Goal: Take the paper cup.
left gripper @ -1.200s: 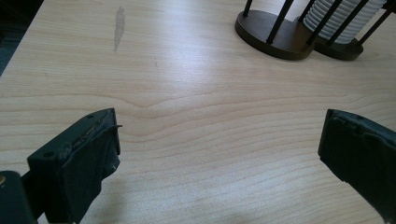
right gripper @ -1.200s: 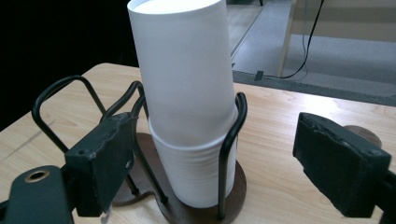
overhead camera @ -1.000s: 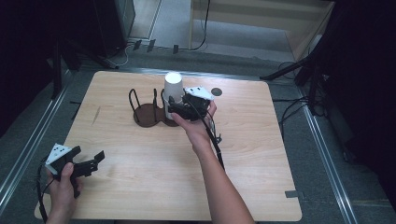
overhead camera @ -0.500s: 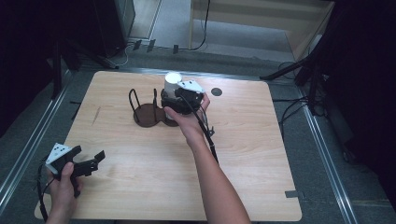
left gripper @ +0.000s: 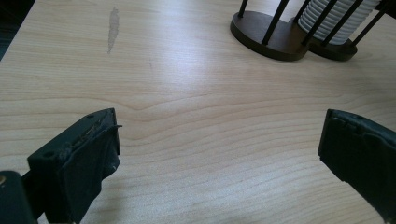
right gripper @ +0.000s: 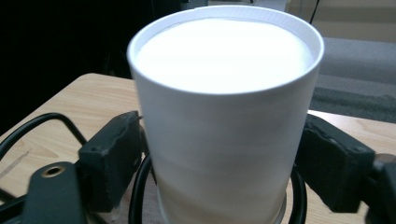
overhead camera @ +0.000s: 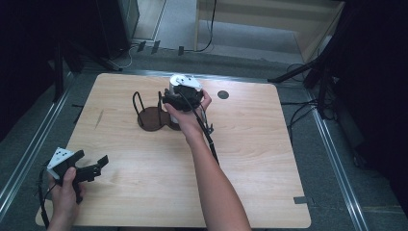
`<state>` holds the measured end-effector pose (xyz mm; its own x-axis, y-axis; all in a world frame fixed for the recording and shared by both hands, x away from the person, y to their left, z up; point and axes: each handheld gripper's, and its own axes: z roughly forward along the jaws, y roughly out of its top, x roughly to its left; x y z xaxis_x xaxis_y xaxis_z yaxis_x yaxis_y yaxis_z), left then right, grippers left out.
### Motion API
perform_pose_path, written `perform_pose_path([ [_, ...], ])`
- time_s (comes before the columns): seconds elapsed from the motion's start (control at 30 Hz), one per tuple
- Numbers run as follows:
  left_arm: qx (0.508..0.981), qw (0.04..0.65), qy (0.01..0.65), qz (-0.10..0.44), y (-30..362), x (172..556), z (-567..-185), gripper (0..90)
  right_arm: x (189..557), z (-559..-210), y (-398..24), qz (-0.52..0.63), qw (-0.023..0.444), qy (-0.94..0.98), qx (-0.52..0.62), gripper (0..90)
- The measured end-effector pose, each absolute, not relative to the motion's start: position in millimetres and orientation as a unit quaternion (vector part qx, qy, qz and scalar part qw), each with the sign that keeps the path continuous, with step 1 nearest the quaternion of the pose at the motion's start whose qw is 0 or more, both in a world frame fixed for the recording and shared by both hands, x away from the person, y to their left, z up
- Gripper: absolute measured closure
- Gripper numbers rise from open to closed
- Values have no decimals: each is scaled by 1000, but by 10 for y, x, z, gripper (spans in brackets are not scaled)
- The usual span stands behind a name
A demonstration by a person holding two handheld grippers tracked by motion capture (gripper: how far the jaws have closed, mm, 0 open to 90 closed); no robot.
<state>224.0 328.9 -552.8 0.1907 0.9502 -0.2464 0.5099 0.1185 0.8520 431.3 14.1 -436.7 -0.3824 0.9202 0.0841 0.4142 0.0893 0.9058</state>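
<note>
Just now closing, the right gripper (right gripper: 219,163) clamps a smooth white foam cup (right gripper: 224,116); the left gripper (left gripper: 219,154) gapes over woodgrain.

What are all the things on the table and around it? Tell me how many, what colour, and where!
cup: one, white, standing in the holder's right ring, at the table's far middle
holder: one, dark brown, two round bases with black wire hoops, far middle of the table
table: one, light wood, in the middle of the high view
round mark: one, dark, on the tabletop to the right of the cup
cables: several, black, on the grey floor beyond the table
left gripper: one, black, jaws wide apart over bare wood near the table's near left corner
right gripper: one, black, jaws just closing, pads against both sides of the cup
</note>
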Motion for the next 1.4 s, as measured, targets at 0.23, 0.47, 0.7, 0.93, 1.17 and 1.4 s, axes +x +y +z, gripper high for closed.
perform_pose_path([
  [0.23,620,461,589,239,3288,2241,-5528,0,4334,-4399,150,469,283,682,485,263],
  [0.47,621,460,588,238,3286,2243,-5528,0,4318,-4342,127,476,292,678,478,277],
  [0.7,621,461,587,239,3285,2245,-5527,0,4287,-4231,114,486,297,674,470,281],
  [0.93,619,462,588,239,3285,2248,-5529,0,4272,-4104,87,497,305,667,463,286],
  [1.17,618,463,589,239,3286,2249,-5529,0,4253,-3946,71,508,316,658,457,291],
  [1.4,618,461,590,239,3286,2250,-5529,0,4205,-3744,29,523,321,647,453,293],
])
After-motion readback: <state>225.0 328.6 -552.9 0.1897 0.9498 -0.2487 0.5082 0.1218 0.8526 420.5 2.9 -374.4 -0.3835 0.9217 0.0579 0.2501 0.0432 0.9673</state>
